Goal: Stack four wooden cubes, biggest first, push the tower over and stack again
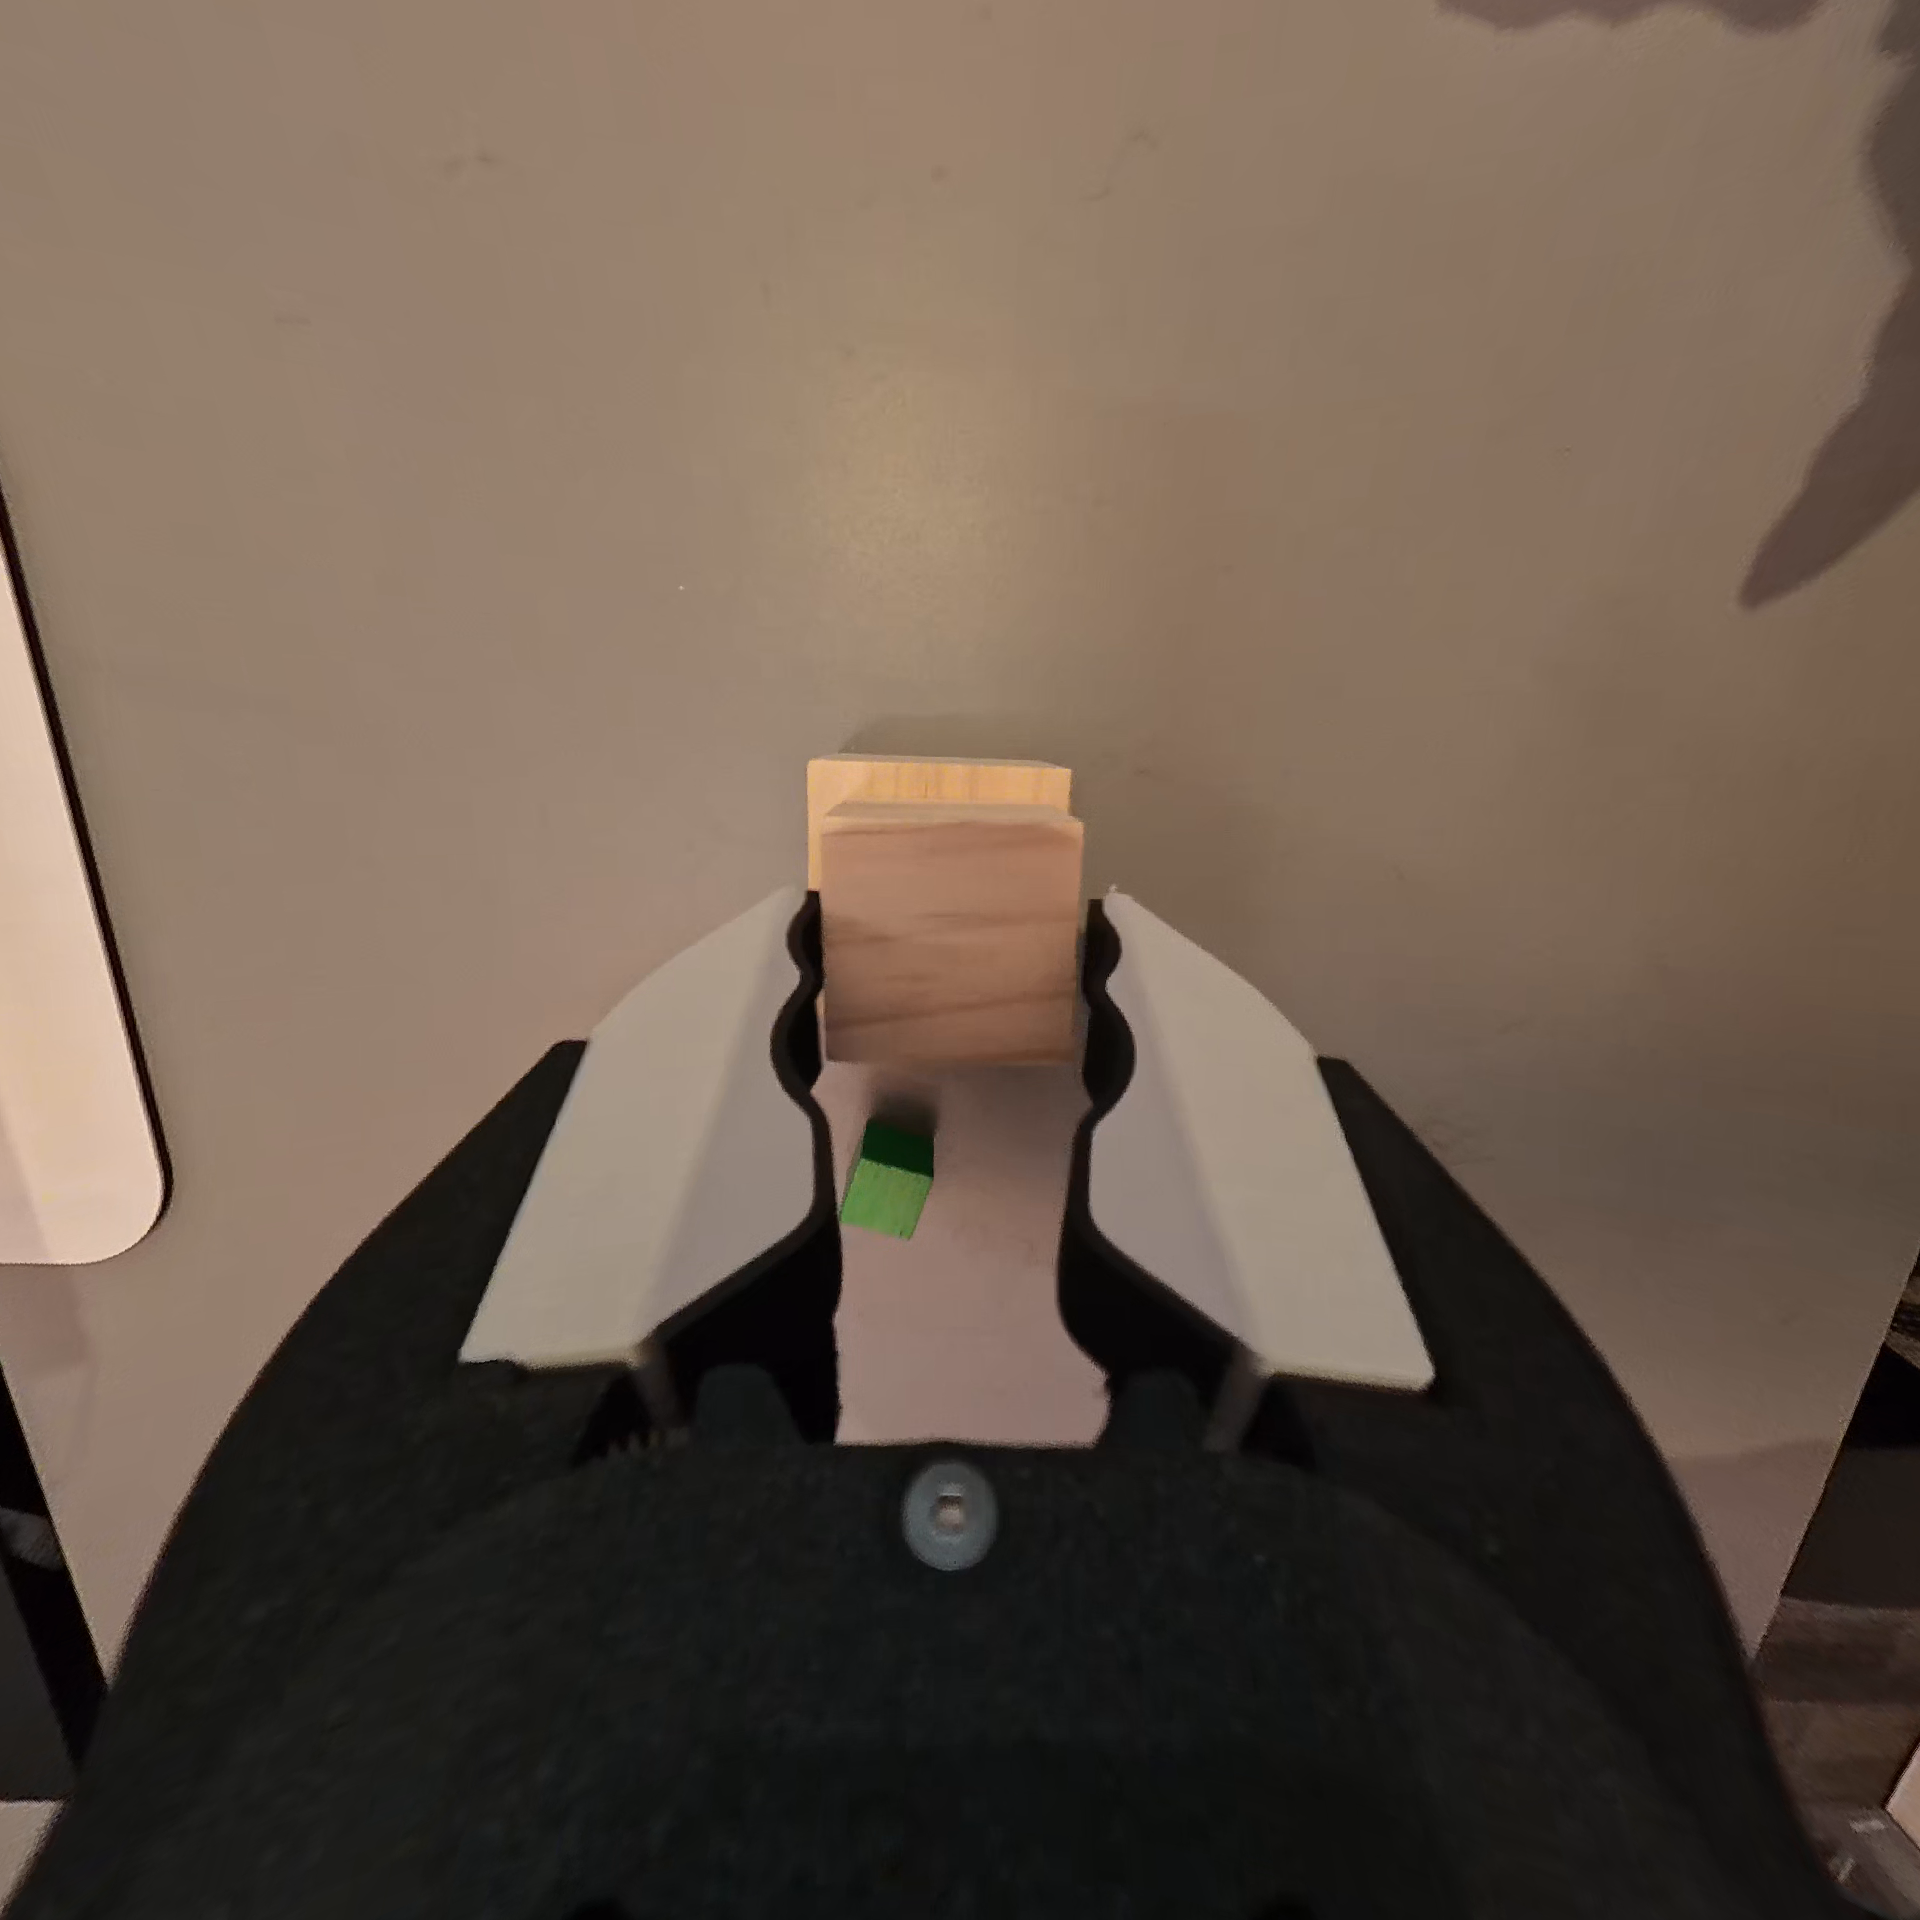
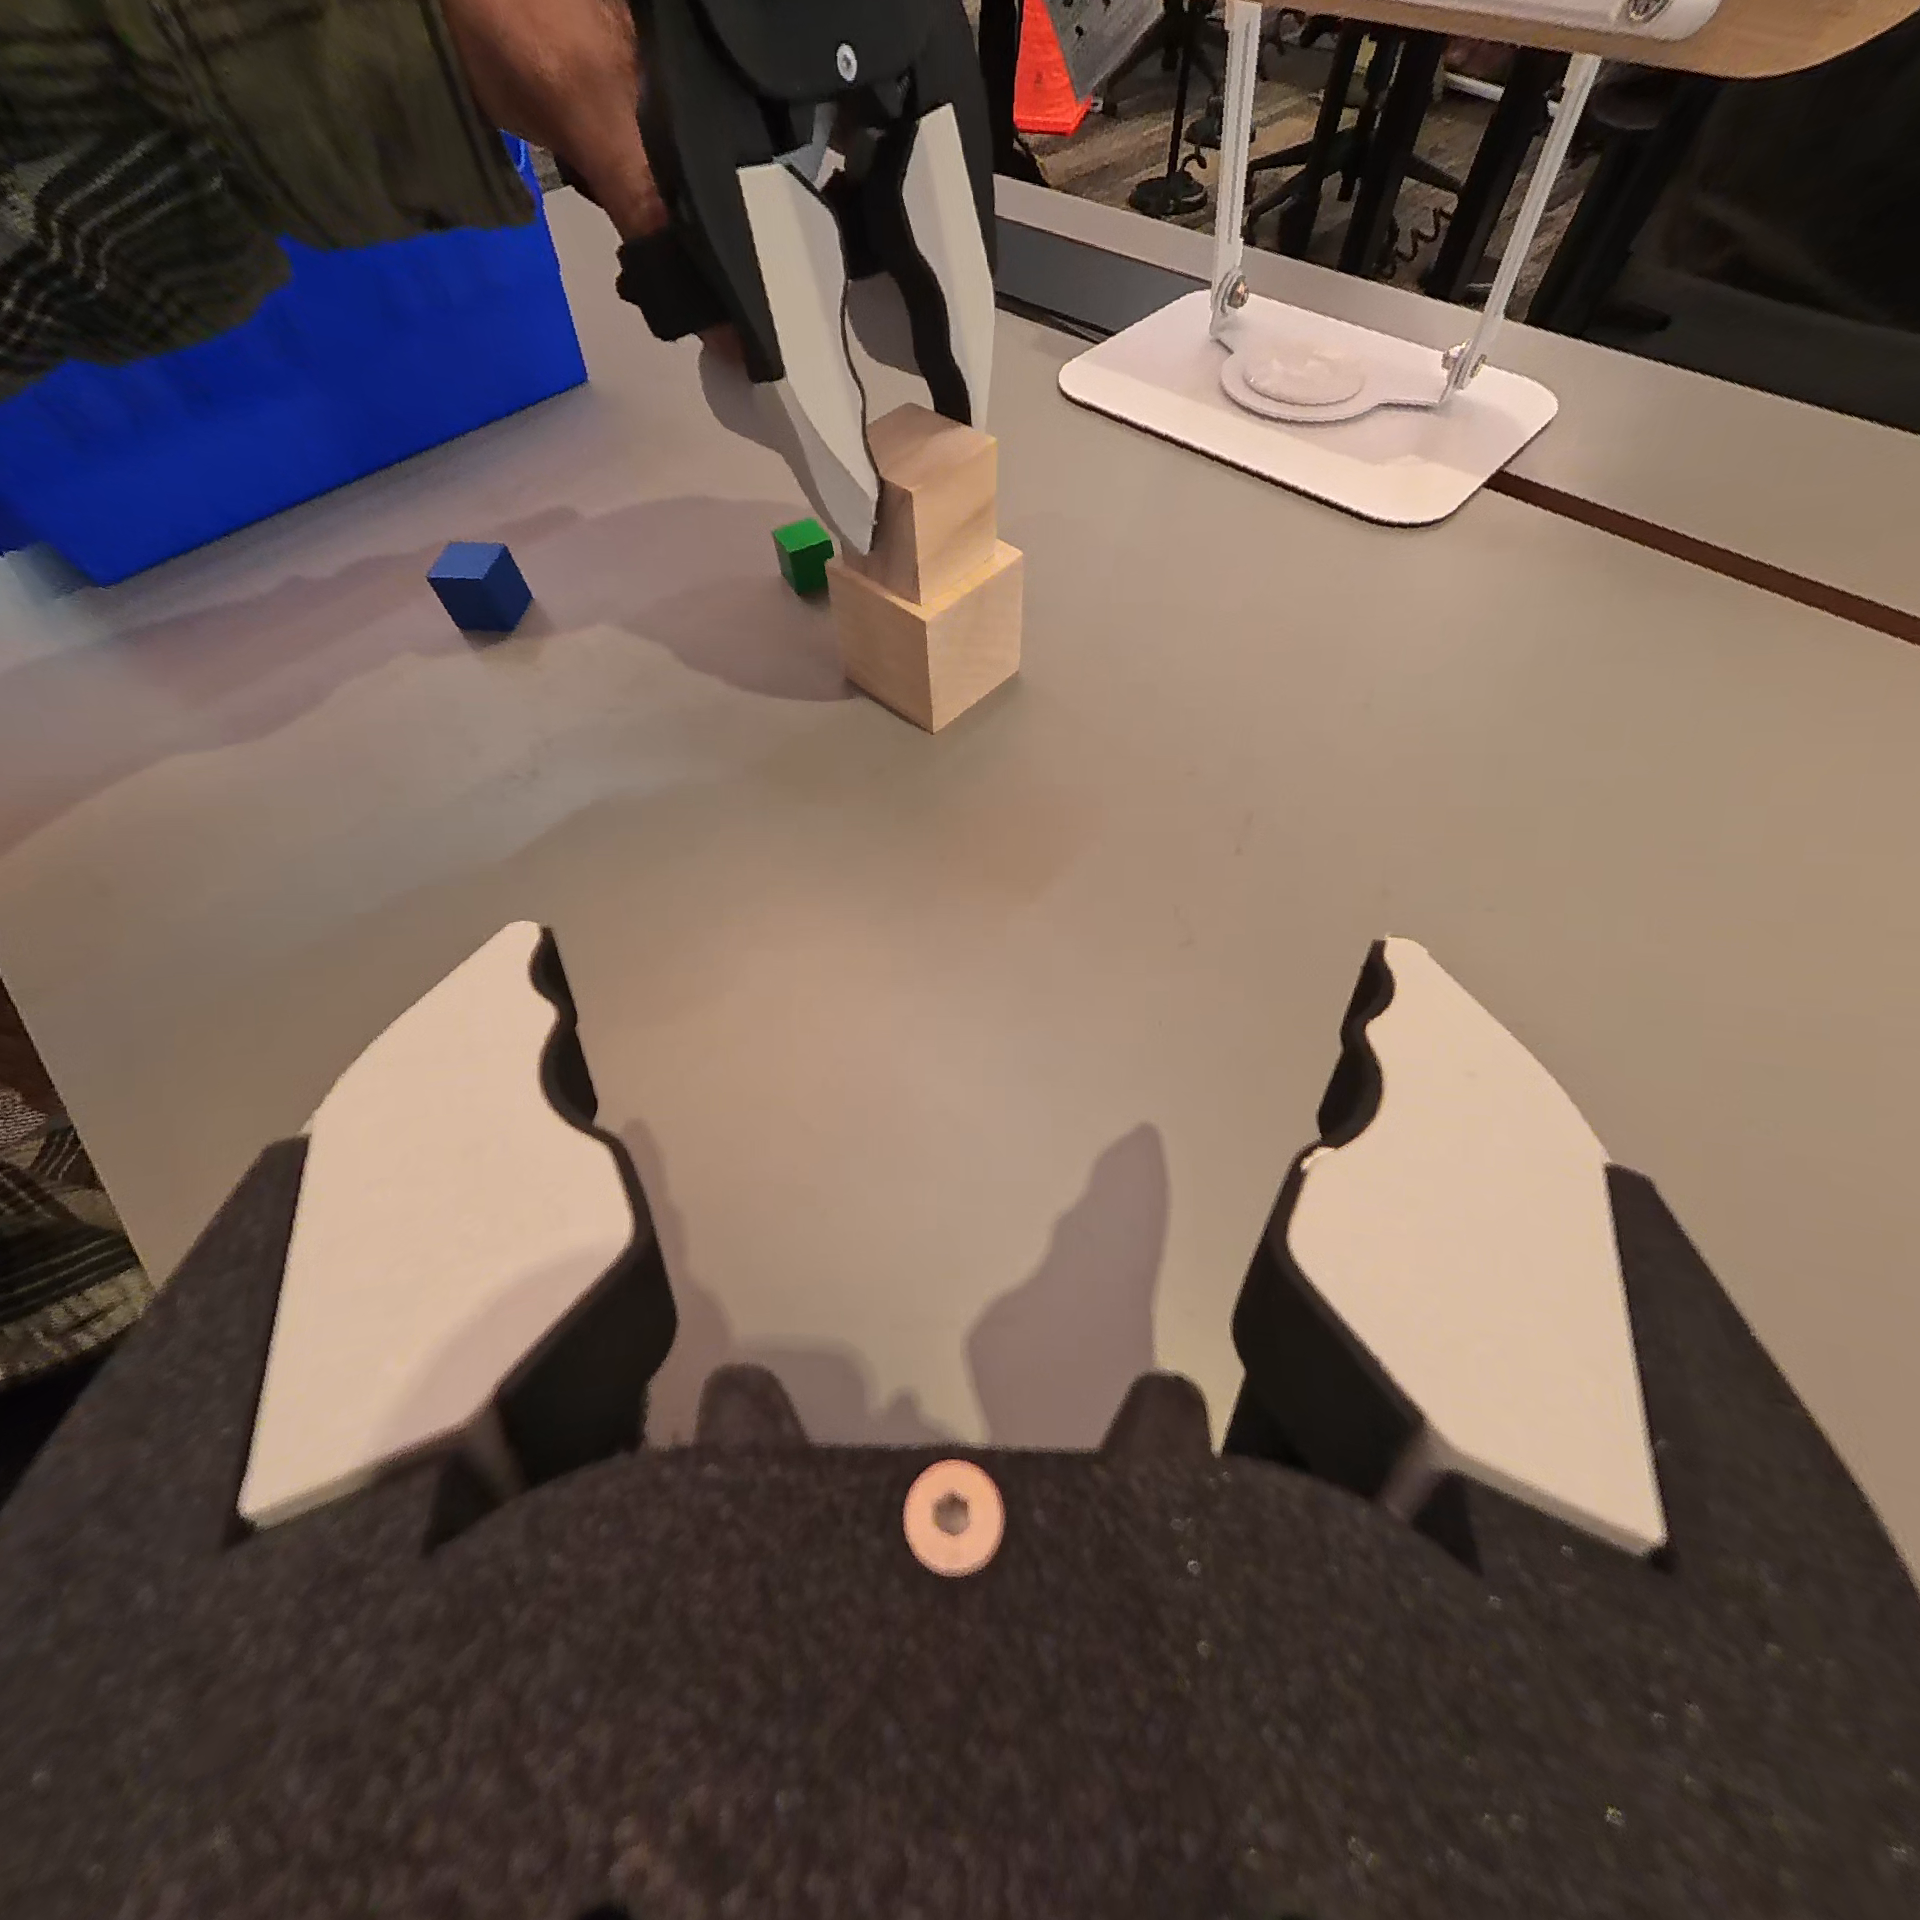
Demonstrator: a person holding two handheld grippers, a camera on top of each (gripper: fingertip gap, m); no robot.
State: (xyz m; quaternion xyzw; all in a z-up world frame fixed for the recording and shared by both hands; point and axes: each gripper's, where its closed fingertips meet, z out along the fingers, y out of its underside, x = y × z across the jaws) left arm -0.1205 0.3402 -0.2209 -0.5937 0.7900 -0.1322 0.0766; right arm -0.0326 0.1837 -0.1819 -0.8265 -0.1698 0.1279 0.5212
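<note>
Two pale wooden cubes stand stacked: the left hand-held gripper [image 1: 954, 961] clamps the smaller smooth-grained cube [image 1: 949, 940] atop the larger cube [image 2: 928, 642]; the right hand-held gripper [image 2: 961, 1023] gapes wide, empty, above the grey worktop [image 2: 1351, 779].

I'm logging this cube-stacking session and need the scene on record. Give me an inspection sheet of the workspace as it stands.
Surface: grey table, with shadows across it.
Job's things: second wooden cube sits on the largest wooden cube, slightly offset; blue cube and green cube loose on the table, to the left of the stack in the right wrist view.
Clutter: blue bin at the table's far left; white stand base with two struts at the far right.
Grippers: left gripper closed on the second wooden cube from above; right gripper open, empty, back from the stack.
Cables: nothing seen on the table.
Surroundings: orange cone, chairs and table legs behind; a person's sleeve.
</note>
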